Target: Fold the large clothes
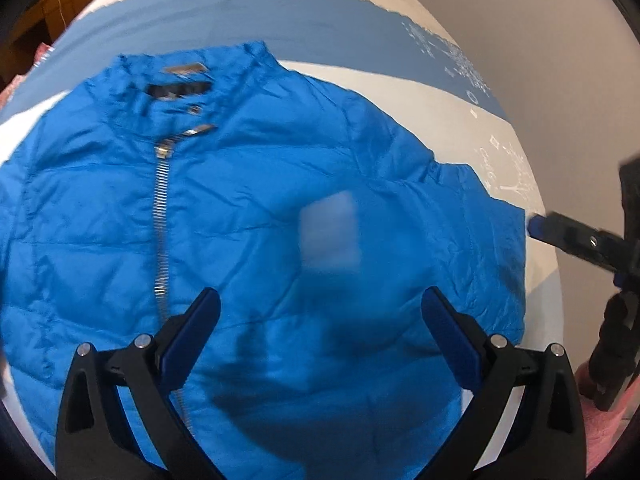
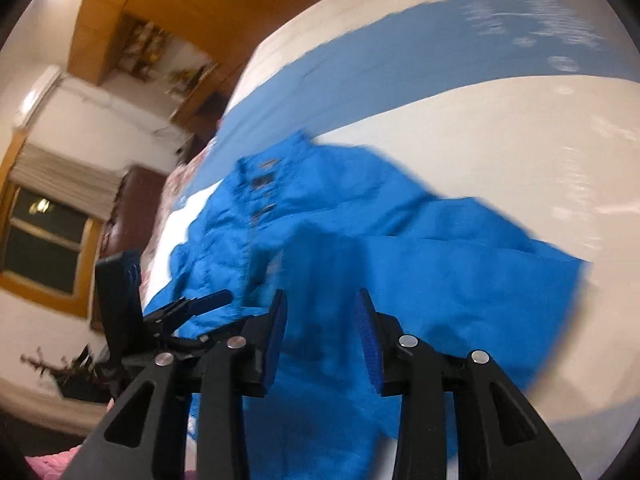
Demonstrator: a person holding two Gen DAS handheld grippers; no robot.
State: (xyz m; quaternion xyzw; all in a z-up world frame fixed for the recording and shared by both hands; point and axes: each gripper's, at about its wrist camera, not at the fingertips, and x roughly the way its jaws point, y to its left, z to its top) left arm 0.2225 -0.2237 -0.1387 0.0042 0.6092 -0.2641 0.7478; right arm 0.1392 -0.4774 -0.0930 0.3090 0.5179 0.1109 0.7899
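Observation:
A bright blue padded jacket (image 1: 256, 216) lies front up on the bed, zipper (image 1: 162, 216) closed, collar away from me. A sleeve is folded across its chest, with a pale patch (image 1: 330, 232) on it. My left gripper (image 1: 320, 300) is open and empty, hovering above the jacket's lower middle. My right gripper (image 2: 322, 300) is open and empty above the jacket (image 2: 400, 264) near its side edge. It also shows at the right of the left wrist view (image 1: 568, 232). The left gripper shows in the right wrist view (image 2: 192, 304).
The bed has a white and blue striped cover (image 1: 280, 12) with white print at the right (image 1: 460, 60). Pink fabric (image 1: 600, 420) lies at the bed's near edge. A window (image 2: 44, 236), wooden cabinets (image 2: 168, 52) and a plant (image 2: 68, 368) stand beyond the bed.

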